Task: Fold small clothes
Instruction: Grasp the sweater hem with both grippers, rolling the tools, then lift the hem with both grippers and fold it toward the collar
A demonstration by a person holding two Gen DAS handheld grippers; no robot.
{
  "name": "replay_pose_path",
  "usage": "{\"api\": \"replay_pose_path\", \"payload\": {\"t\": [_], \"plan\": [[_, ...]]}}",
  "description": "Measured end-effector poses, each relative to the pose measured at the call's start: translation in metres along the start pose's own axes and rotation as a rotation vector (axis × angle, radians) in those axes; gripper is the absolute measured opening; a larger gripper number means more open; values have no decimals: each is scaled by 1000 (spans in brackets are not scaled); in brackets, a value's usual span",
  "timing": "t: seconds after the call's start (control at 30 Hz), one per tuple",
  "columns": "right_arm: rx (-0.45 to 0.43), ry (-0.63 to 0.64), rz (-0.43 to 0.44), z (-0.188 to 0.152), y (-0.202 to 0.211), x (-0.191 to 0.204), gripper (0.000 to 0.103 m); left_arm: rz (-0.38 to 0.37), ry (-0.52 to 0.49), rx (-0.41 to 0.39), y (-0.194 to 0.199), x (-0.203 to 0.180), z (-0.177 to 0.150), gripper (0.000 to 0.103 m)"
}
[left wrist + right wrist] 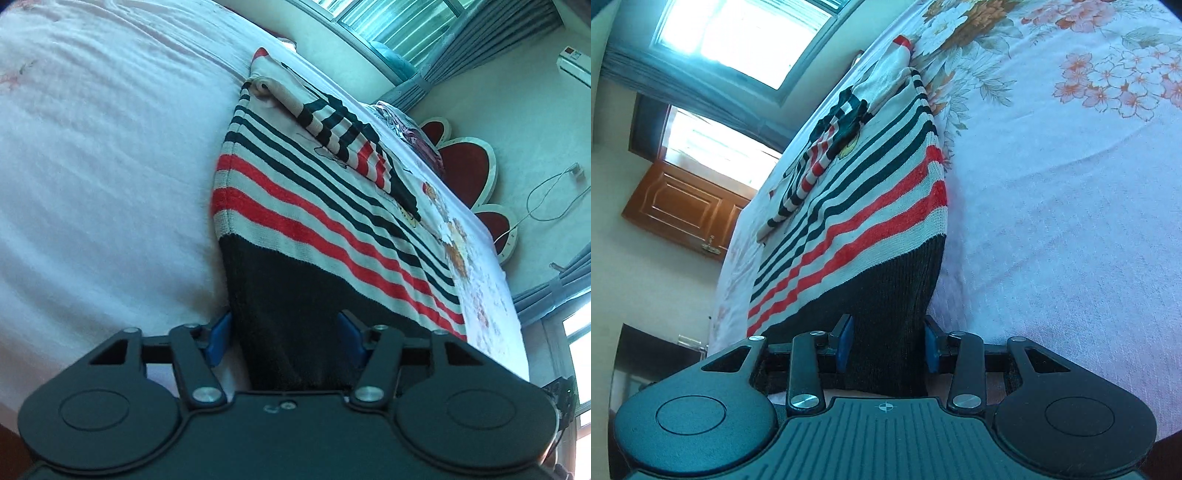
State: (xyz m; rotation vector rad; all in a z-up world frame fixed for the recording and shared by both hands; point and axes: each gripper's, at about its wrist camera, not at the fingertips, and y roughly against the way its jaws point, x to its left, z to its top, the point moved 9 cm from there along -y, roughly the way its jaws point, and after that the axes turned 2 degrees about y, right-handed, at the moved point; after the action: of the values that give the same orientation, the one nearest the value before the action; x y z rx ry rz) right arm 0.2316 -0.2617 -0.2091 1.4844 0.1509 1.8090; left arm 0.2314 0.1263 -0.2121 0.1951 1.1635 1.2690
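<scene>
The striped knit sweater (325,229) lies spread on the bed sheet (92,184), its black ribbed hem (291,295) nearest both cameras and its cream collar end farthest away. One sleeve (347,140) is already laid across the chest; a second sleeve cannot be made out clearly. It looks like a soft, fairly thick knit: light, limp, likely to sag and stretch if lifted by one point, and grippy enough not to slip from rubbery pads. Nothing about it seems fragile.

The best places to take hold appear to be the two hem corners, where the ribbing is dense and holds its shape. That is where the tools are. The left gripper (284,332) straddles the hem at its left side, its blue pads (219,338) part-way apart with the black knit between them; the left pad sits at the fabric's edge, but whether the pads actually press it cannot be told. The right gripper (889,345) stands at the hem's right side with jaws narrowed around a bunched-up ridge of black knit, which rises between the pads and seems to be pinched.

Counted: one sweater, one folded sleeve in sight, two grippers, four blue pads. On the room side there are a wooden door (683,206) and two bright windows (738,33) in the right wrist view.
</scene>
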Motion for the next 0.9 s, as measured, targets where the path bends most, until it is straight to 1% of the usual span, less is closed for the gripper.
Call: {"api": "replay_pose_path", "payload": {"t": [0.03,0.07,0.1,0.13,0.17,0.2,0.23,0.27,0.3,0.37,0.4,0.43,0.53,0.6,0.7,0.8,0.9], "plan": [[2,18,-8,1,0,1,24,27,-23,0,0,0,-1,35],[11,37,-24,1,-1,0,6,58,-40,-6,0,0,-1,25],[15,52,-41,0,-1,-1,5,58,-29,-7,1,2,-1,3],[7,64,-40,1,1,0,5,34,5,-39,5,2,0,3],[-10,75,-36,2,5,3,5,14,17,-86,12,0,2,4],[-36,88,-23,5,11,8,5,6,20,-124,18,-2,3,4],[-61,100,1,7,18,14,5,17,25,-146,23,-2,4,4],[-82,113,20,9,24,19,5,39,27,-151,24,0,3,4],[-93,135,20,11,27,21,5,60,22,-140,22,4,2,4],[-48,188,-56,11,18,16,5,104,21,-112,14,12,0,4],[-34,183,-70,12,15,13,5,95,39,-119,15,12,1,4],[-43,175,-57,15,15,14,5,79,52,-141,20,10,4,4],[-105,187,-21,33,21,29,5,44,60,-201,33,1,19,3],[-140,204,-9,50,23,41,5,28,56,-235,37,-5,35,3],[-191,240,5,85,21,62,5,-13,66,-280,35,-16,73,3],[-227,252,12,121,14,79,5,-47,46,-316,23,-33,119,3],[-258,257,3,166,-1,95,5,-69,34,-343,4,-48,165,3]]}}
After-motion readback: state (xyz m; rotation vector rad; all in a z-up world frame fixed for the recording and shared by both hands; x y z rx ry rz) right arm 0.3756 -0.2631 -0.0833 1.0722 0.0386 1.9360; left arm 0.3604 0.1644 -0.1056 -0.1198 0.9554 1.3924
